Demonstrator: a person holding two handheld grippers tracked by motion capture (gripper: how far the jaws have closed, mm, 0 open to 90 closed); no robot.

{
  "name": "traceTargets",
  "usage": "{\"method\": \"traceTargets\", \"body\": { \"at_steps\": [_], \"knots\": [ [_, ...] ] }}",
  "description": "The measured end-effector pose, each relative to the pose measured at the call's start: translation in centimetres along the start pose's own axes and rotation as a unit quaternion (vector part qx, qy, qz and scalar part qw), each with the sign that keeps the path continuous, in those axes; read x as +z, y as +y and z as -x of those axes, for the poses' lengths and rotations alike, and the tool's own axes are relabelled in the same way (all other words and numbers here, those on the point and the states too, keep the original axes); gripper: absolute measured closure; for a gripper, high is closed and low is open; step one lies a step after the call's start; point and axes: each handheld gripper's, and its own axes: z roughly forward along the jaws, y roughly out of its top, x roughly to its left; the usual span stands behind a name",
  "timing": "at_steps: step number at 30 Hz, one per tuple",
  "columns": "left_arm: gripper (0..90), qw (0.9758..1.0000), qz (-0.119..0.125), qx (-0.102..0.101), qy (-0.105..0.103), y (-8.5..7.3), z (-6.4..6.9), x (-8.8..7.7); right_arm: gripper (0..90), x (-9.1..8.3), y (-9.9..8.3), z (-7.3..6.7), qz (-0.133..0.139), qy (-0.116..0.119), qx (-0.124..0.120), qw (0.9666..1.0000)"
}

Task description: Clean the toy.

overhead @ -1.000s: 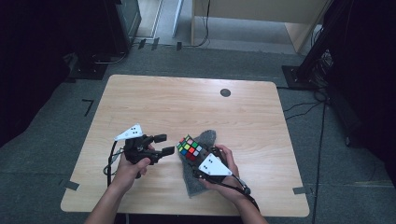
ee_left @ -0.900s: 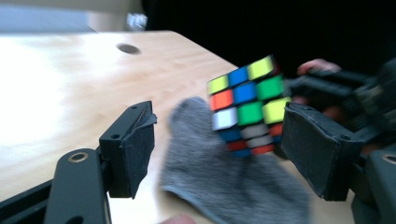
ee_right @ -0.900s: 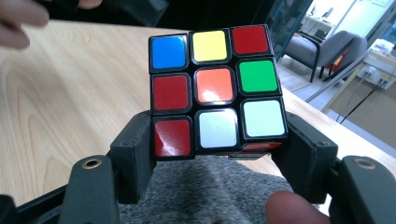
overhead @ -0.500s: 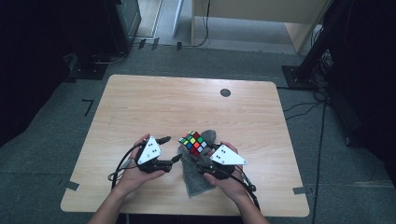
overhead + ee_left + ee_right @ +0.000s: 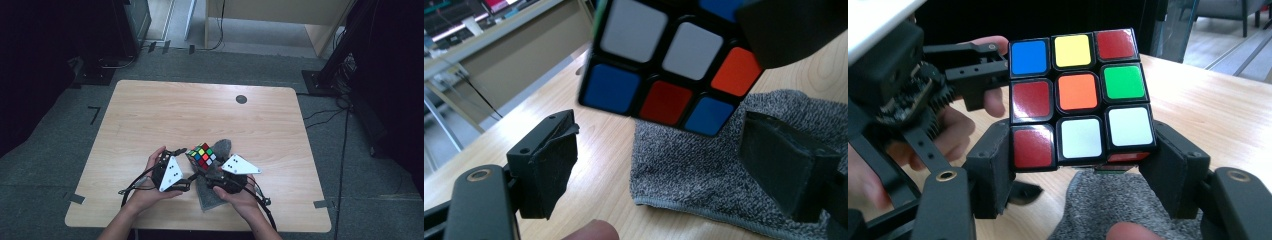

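A scrambled colour cube (image 5: 202, 154) is lifted off the wooden table (image 5: 175, 115), just above a grey cloth (image 5: 212, 197). My right gripper (image 5: 210, 167) is shut on the cube's bottom layer; in the right gripper view its jaws (image 5: 1083, 150) press on both sides of the cube (image 5: 1078, 95). My left gripper (image 5: 186, 167) sits close to the cube's left. Its jaws (image 5: 664, 145) have just been opening and stand apart with nothing pressed between them. The cube (image 5: 664, 65) hangs just beyond them, over the cloth (image 5: 704, 185).
A small black round mark (image 5: 241, 99) lies near the table's far edge. Dark equipment stands and cables surround the table on the grey carpet. Each gripper trails a cable toward the near edge. Bare wood stretches across the far half.
My left gripper has moved right, closer to the cube and toward the near edge, and its grey plate has turned. The right gripper and cube have hardly shifted.
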Motion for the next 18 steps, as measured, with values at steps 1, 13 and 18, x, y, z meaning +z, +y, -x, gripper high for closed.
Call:
{"method": "traceTargets", "body": {
  "at_steps": [1,13,18],
  "knots": [
    [16.7,1.0,0.001,0.0,0.001,-0.01,0.04,0.03,34.5,0.04,0.02,-0.07,-0.001,0.001,0.002,1.0],
    [17.1,0.9999,0.015,0.006,0.006,-0.11,0.33,0.14,34.4,0.47,0.02,-0.48,-0.016,0.009,0.046,0.9988],
    [18.5,0.9997,0.018,0.009,0.01,-0.1,0.39,0.06,34.4,0.78,-0.11,-0.63,-0.027,0.015,0.06,0.9977]
  ]
}}
